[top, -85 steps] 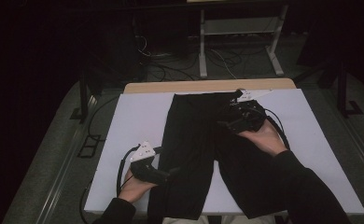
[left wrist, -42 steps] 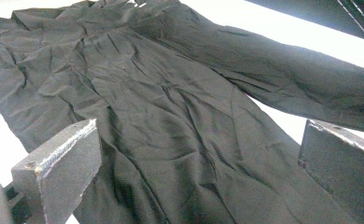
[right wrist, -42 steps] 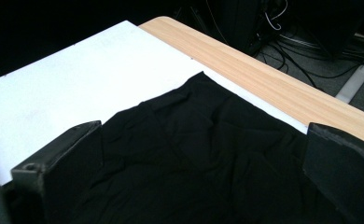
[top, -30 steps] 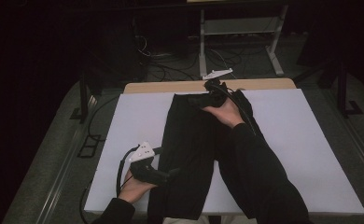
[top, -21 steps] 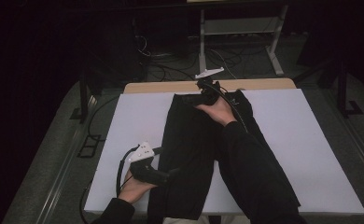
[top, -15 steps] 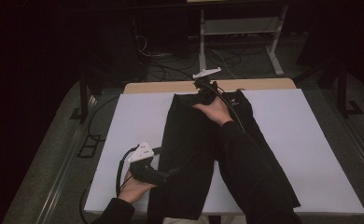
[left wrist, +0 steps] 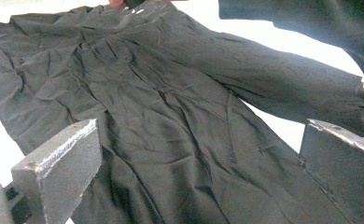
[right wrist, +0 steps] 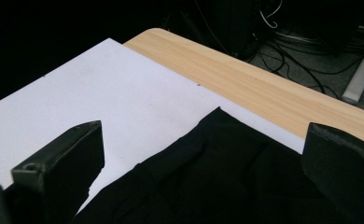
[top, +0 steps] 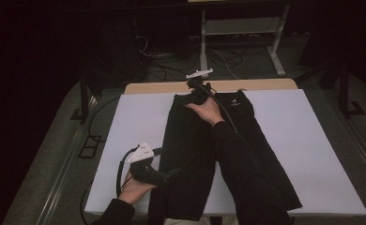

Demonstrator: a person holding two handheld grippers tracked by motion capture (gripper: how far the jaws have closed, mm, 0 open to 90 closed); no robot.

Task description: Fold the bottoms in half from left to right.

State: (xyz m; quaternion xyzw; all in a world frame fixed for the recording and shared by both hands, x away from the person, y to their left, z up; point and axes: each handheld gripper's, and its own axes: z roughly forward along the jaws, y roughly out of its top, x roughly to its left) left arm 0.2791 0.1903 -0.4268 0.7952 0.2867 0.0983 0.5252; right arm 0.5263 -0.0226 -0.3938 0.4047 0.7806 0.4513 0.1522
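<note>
Moved: right gripper (top: 194, 92) has reached from the right leg to the far waistband corner of the black trousers (top: 204, 150).
Trousers: spread flat on the white sheet (top: 308, 140).
Jaws: both wide, empty; left gripper (top: 164, 177) near the left leg's hem.
Doing it well: I'd lower onto the corner edge, pinching one layer cleanly.

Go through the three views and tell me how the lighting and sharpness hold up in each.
High view: dim, surroundings nearly black, the white sheet brightest, the black trousers losing fold detail. Left gripper view: brighter, trouser wrinkles crisp, white sheet blown out. Right gripper view: wooden table edge sharp, trousers almost featureless black, near jaws slightly soft.
</note>
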